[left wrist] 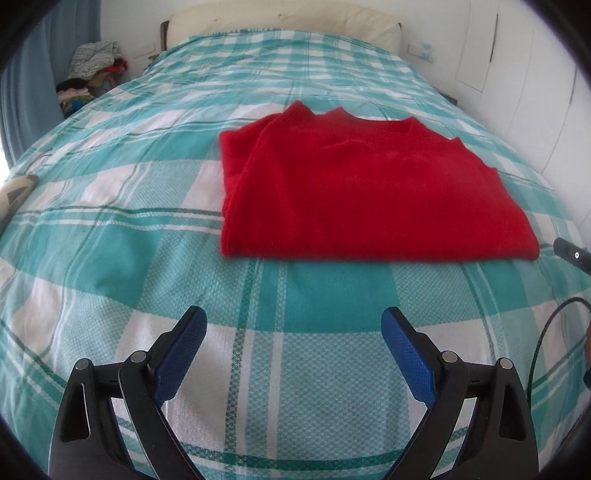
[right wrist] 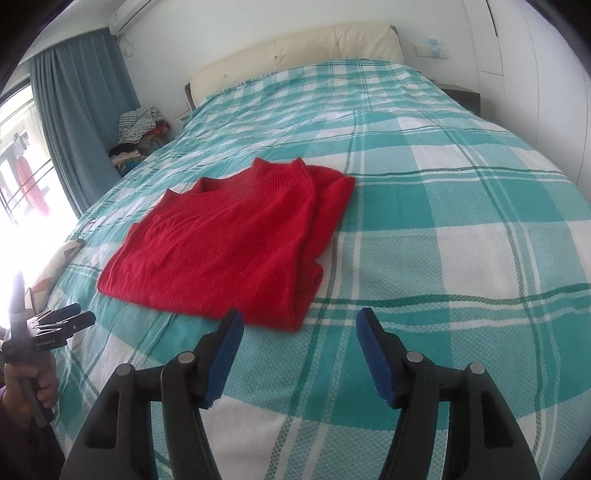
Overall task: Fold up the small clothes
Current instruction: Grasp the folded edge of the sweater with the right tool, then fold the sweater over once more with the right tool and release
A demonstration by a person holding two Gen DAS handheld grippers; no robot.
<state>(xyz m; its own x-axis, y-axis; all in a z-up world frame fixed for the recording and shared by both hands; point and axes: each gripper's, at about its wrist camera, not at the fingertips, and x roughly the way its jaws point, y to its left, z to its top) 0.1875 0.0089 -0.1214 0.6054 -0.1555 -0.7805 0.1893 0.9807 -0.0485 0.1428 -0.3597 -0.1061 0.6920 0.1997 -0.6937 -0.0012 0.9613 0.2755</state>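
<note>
Left gripper [left wrist: 293, 354] fingers are standing spread wide, blue pads [left wrist: 181, 356] facing each other with nothing between them, only bedspread showing below. Right gripper [right wrist: 299, 356] fingers are also standing apart, a bit narrower, pads [right wrist: 223, 360] empty too. Both are hanging clear of the cloth on the near side, aiming downward at the bed, so neither is touching the garment. Red sweater [left wrist: 354, 188] is lying flat on the teal-and-white checked bedspread [left wrist: 110, 258], already folded into a compact rectangle, collar on the far side, layered edges stacking along one side where the sleeves look tucked in. Judging by that, the fold is looking finished and the open empty jaws fit a release rather than a reach. In the right wrist view a hand [right wrist: 22, 391] is gripping the left tool's handle at the left edge. Cream headboard [left wrist: 284, 18] is sitting at the far end; a clothes pile [right wrist: 138, 127] is waiting beside the bed near the blue curtain [right wrist: 81, 110], probably next items.
</note>
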